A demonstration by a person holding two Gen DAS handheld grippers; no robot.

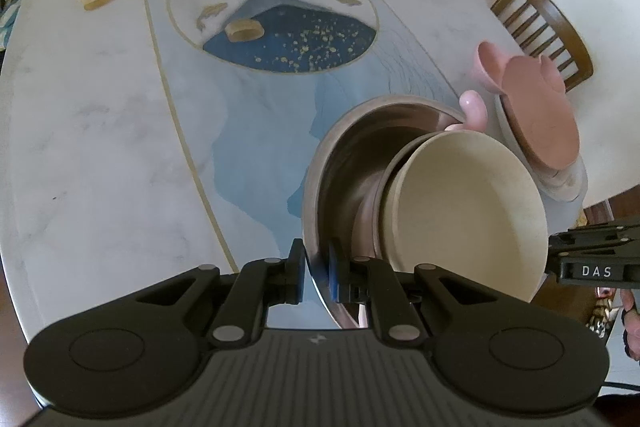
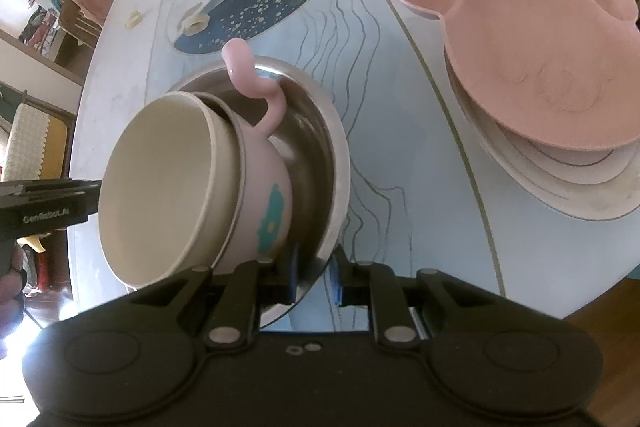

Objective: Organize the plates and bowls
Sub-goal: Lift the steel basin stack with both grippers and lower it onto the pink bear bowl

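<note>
Together we pinched the steel bowl (image 1: 340,163) with both tongs, left gripper (image 1: 314,273) and right gripper (image 2: 314,277) nearly closed on opposite rims, cream bowl (image 2: 160,187) nested inside, near the table (image 1: 100,147) edge beside the pink plate (image 2: 540,67).

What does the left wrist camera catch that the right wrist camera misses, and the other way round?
Only the left wrist view shows a wooden chair beyond the table. Only the right wrist view shows the teal patch on the pink cup. Both show the steel bowl holding the cream bowl, gripped at its rim by both grippers, and the pink bear-eared plate.
</note>
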